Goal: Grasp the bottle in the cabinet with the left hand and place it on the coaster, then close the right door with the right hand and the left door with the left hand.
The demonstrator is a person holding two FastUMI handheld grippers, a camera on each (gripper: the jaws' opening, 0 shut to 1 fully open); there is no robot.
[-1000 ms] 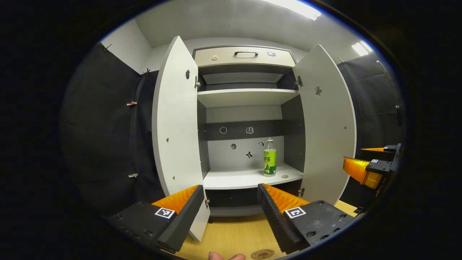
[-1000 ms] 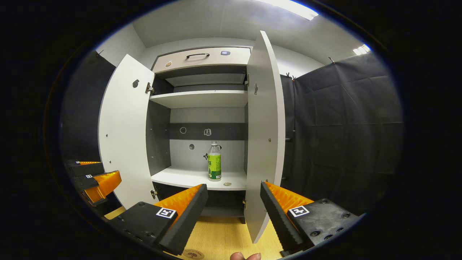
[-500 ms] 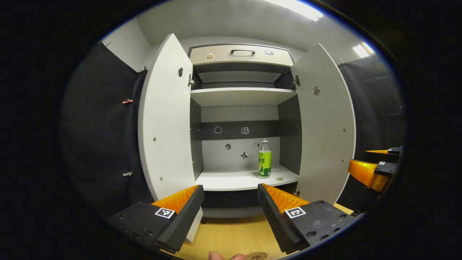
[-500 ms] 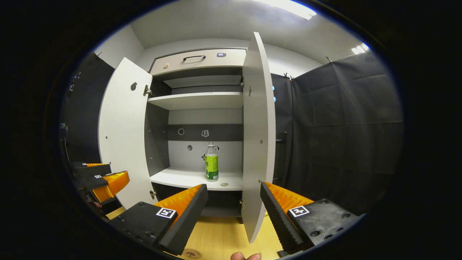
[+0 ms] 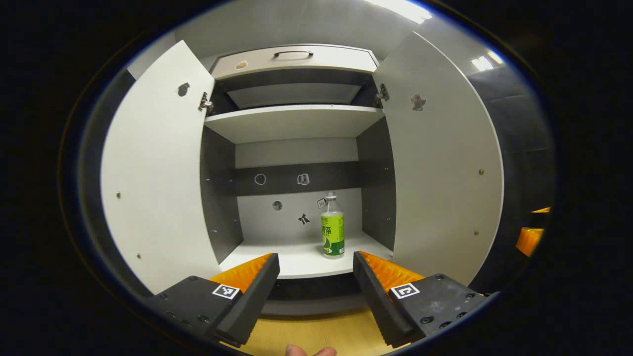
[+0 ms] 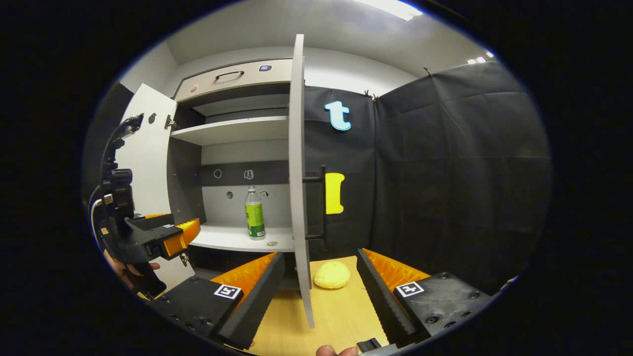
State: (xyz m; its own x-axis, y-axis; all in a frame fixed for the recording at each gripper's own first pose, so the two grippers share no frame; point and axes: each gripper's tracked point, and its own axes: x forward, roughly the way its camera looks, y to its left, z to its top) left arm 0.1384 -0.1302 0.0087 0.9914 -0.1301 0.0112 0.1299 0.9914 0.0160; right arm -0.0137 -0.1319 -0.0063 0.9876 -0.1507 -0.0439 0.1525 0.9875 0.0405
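A clear bottle with a green label (image 5: 333, 228) stands upright on the cabinet's lower shelf (image 5: 292, 261), toward its right. My left gripper (image 5: 315, 264) is open, low in front of the shelf's edge and short of the bottle. Both cabinet doors stand open: the left door (image 5: 153, 173) and the right door (image 5: 440, 168). In the right gripper view the bottle (image 6: 254, 215) shows past the right door (image 6: 298, 198), seen edge-on between my open right gripper's (image 6: 320, 264) fingers. The left gripper (image 6: 163, 237) and the hand holding it appear at that view's left.
A closed drawer with a dark handle (image 5: 294, 53) tops the cabinet, above an upper shelf (image 5: 292, 121). A yellow round object (image 6: 332, 275) lies on the wooden table (image 6: 336, 316) right of the right door. A small coin-like disc (image 6: 271, 243) lies on the lower shelf by the bottle.
My left gripper has moved closer to the cabinet, so the shelf and bottle look larger. My right gripper has swung right, putting the right door edge-on and bringing the yellow object into sight.
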